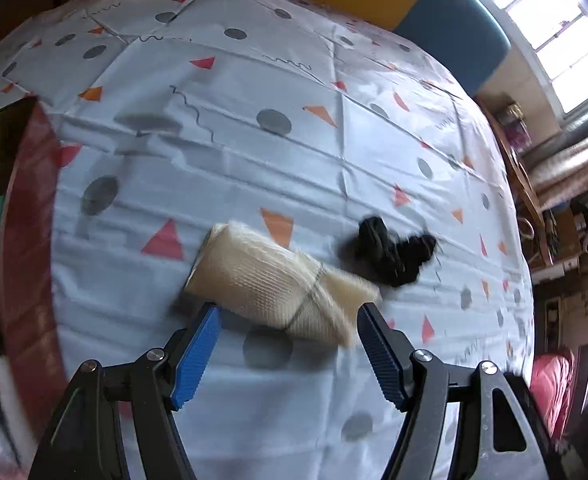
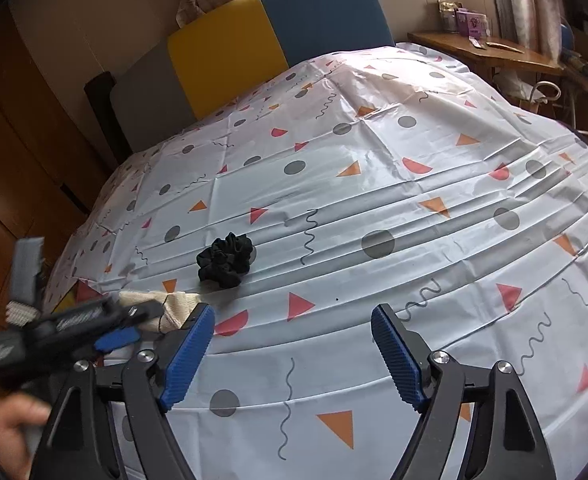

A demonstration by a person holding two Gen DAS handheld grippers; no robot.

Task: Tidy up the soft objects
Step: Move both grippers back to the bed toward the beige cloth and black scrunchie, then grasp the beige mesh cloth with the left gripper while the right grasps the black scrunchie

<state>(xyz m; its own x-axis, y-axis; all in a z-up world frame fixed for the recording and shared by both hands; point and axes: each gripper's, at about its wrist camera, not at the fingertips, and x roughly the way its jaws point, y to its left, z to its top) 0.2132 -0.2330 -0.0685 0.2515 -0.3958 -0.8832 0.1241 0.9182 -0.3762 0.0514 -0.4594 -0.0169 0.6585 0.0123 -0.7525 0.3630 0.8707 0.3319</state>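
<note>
The left gripper stands spread, nothing between its pads, with the cream folded cloth lying just beyond its fingertips at twelve o'clock on the patterned tablecloth. To take it cleanly, I judge the jaws should straddle the cloth across its narrow width and press down before closing. The black scrunchie lies at two o'clock, just beside the cloth's far end. The right gripper is also spread and empty, the scrunchie at eleven o'clock from it.
</note>
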